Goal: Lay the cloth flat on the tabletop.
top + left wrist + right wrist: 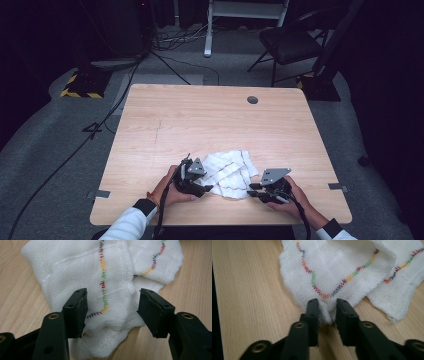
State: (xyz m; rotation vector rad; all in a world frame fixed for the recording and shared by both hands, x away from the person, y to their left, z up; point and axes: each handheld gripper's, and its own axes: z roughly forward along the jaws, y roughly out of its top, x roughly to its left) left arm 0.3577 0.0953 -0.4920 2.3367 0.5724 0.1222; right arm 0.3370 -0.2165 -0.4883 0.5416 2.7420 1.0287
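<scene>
In the high view, a crumpled white gauze cloth (229, 173) lay on the near middle of the wooden table (210, 120), between the left gripper (202, 186) at its left edge and the right gripper (255, 190) at its right edge, each held in a hand.

In the left gripper view, the jaws stood spread over the cloth (100, 277), one on each side of its line of coloured stitching (103, 287), the pads not pressing on the fabric.

In the right gripper view, the jaws were drawn close and pinched a small fold at the cloth's near hem (326, 315), while the rest of the cloth (342, 267) lay spread beyond them on the table (249, 290).
</scene>
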